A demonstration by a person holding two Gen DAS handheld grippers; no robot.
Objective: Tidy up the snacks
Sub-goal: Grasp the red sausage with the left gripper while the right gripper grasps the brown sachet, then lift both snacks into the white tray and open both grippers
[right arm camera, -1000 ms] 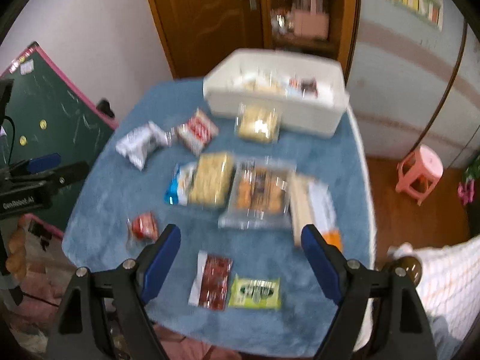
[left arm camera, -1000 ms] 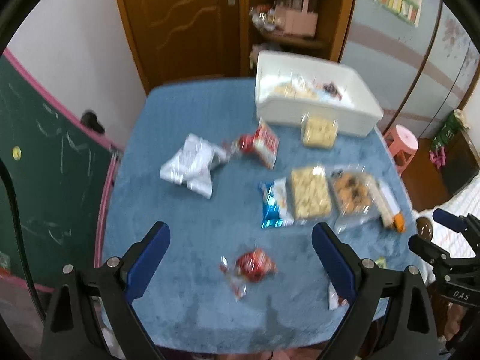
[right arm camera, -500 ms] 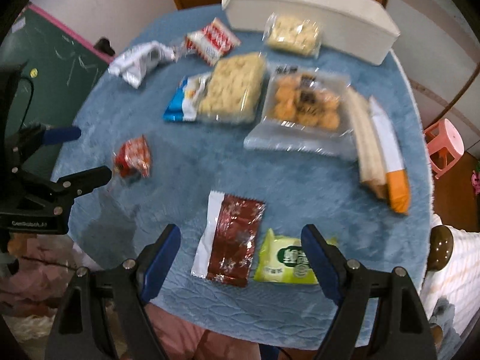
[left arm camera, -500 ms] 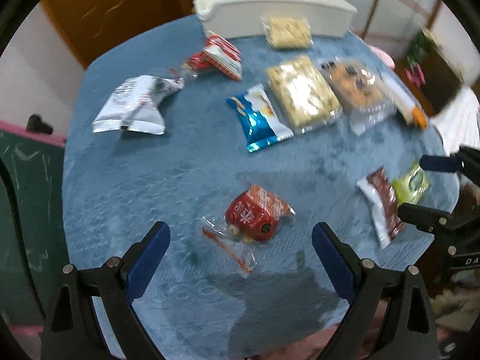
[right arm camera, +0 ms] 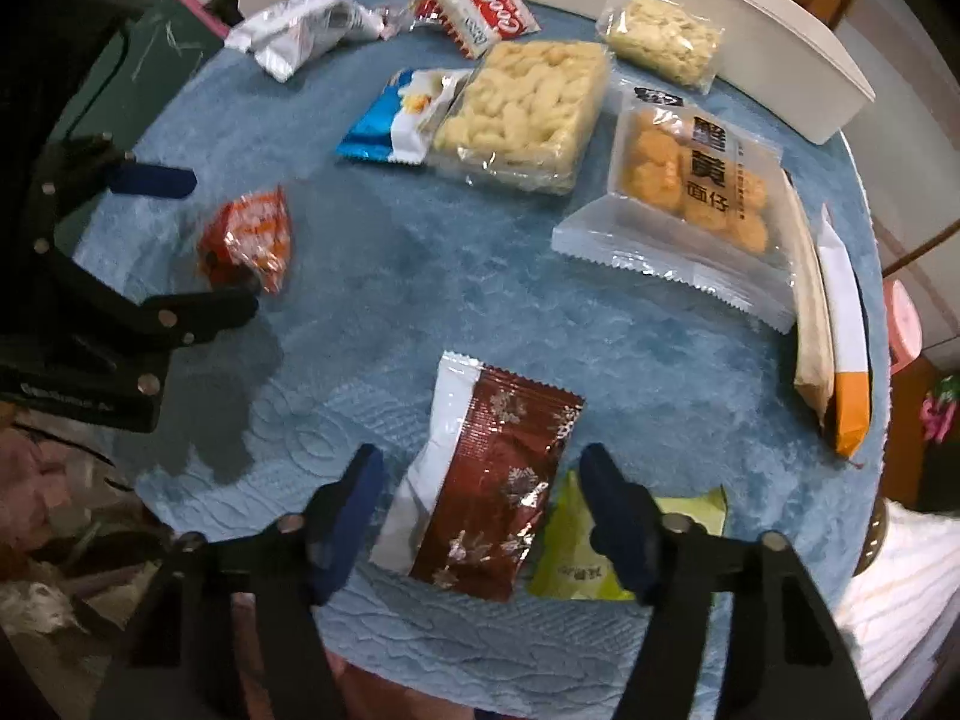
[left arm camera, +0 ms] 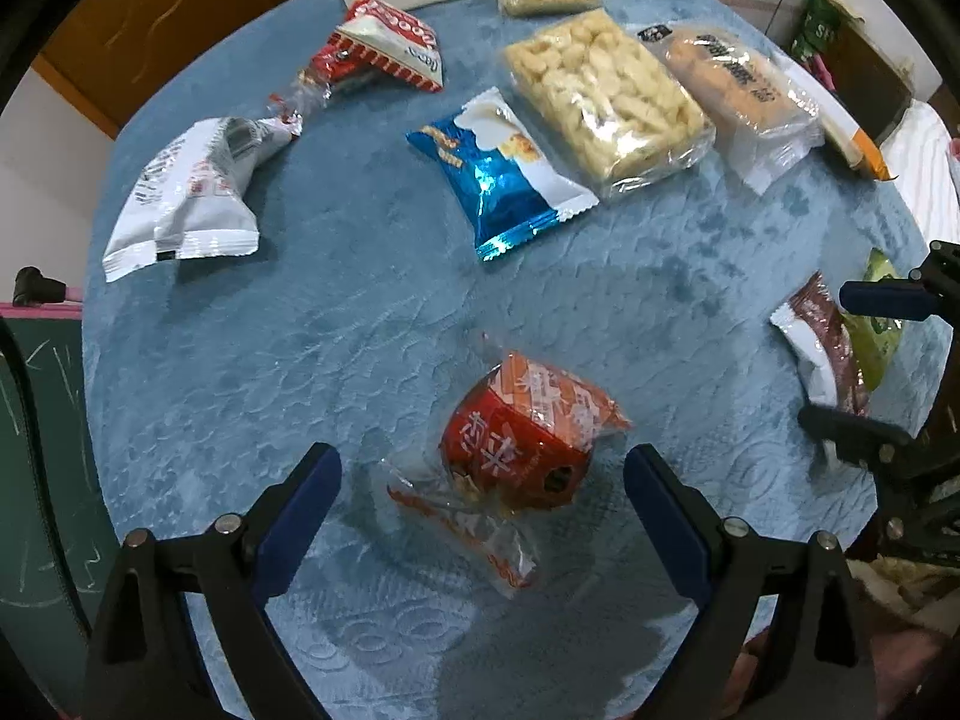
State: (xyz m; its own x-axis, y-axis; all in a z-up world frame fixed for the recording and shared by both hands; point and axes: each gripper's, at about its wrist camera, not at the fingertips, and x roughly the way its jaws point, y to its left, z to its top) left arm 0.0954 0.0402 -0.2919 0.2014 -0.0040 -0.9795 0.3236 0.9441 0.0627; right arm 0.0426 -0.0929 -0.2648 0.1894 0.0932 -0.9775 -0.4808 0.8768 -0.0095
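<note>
Blue plush cloth covers the table [left arm camera: 360,324], and the snacks lie spread on it. At the far edge stands the white bin [right arm camera: 690,18], with a small pack of pale puffs [right arm camera: 660,42] leaning on its wall. Next in size come the big clear pack of puffs [right arm camera: 522,114] and the pack of golden buns [right arm camera: 690,192], side by side, then the silver bag [left arm camera: 186,210] and the blue packet [left arm camera: 501,174].

The left gripper [left arm camera: 480,480] stands wide open, points down, and the red wrapped snack [left arm camera: 522,444] lies between its fingers, not touched. The right gripper [right arm camera: 480,480] is closing around the dark red sachet [right arm camera: 486,480]; its pads do not yet press it. A green sachet [right arm camera: 576,558] lies just beside.
</note>
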